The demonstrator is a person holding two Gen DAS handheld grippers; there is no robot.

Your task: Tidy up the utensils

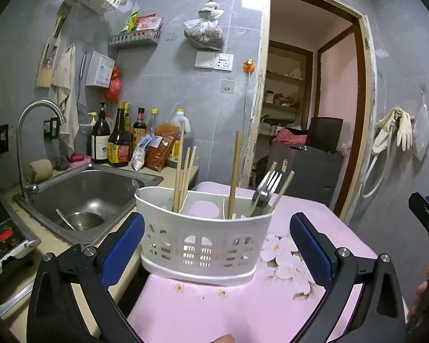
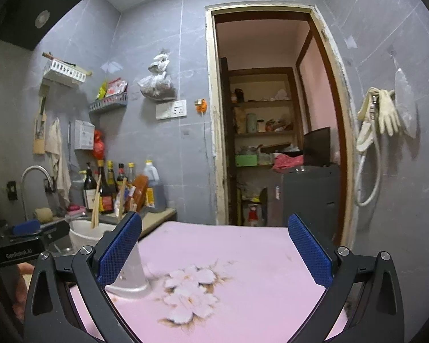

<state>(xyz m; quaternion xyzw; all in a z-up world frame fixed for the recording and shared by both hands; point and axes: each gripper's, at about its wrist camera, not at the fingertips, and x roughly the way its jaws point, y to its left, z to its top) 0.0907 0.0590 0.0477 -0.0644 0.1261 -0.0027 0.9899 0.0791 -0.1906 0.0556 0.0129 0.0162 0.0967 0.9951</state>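
Observation:
A white plastic utensil caddy point(image 1: 203, 243) stands on the pink flowered tablecloth point(image 1: 243, 308). Wooden chopsticks point(image 1: 183, 171) stand in its left compartment. A thick wooden stick point(image 1: 235, 171), metal forks point(image 1: 267, 184) and another chopstick stand in its right compartment. My left gripper point(image 1: 216, 245) is open, its blue pads on either side of the caddy without touching it. My right gripper point(image 2: 214, 254) is open and empty over the tablecloth point(image 2: 243, 257). The caddy point(image 2: 83, 233) shows partly at the left of the right wrist view, behind the left gripper point(image 2: 28, 228).
A steel sink point(image 1: 85, 197) with a bowl and a tap point(image 1: 34, 131) lies left of the table. Sauce bottles point(image 1: 117, 140) line the counter behind. An induction cooker point(image 1: 0, 240) sits at the far left. An open doorway point(image 1: 309, 114) lies beyond the table.

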